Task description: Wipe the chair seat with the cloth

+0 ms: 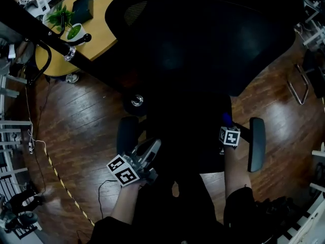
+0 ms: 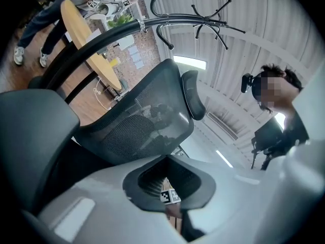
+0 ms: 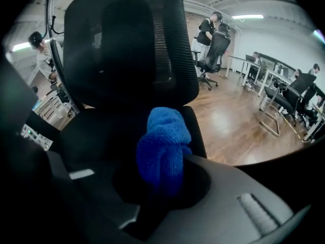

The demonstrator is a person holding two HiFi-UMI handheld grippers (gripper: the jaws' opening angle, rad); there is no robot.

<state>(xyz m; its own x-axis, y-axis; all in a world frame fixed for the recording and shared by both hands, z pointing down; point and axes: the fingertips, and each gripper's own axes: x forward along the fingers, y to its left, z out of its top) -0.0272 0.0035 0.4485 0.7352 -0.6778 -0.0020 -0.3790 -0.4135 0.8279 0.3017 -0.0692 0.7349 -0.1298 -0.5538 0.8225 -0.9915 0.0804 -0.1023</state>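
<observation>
Right claw [image 3: 165, 187] pinches a bunched blue cloth [image 3: 161, 149] above the black chair seat [image 3: 96, 136], which is nearly lost in darkness in the head view. Left claw [image 2: 170, 189] is pressed together, empty.
</observation>
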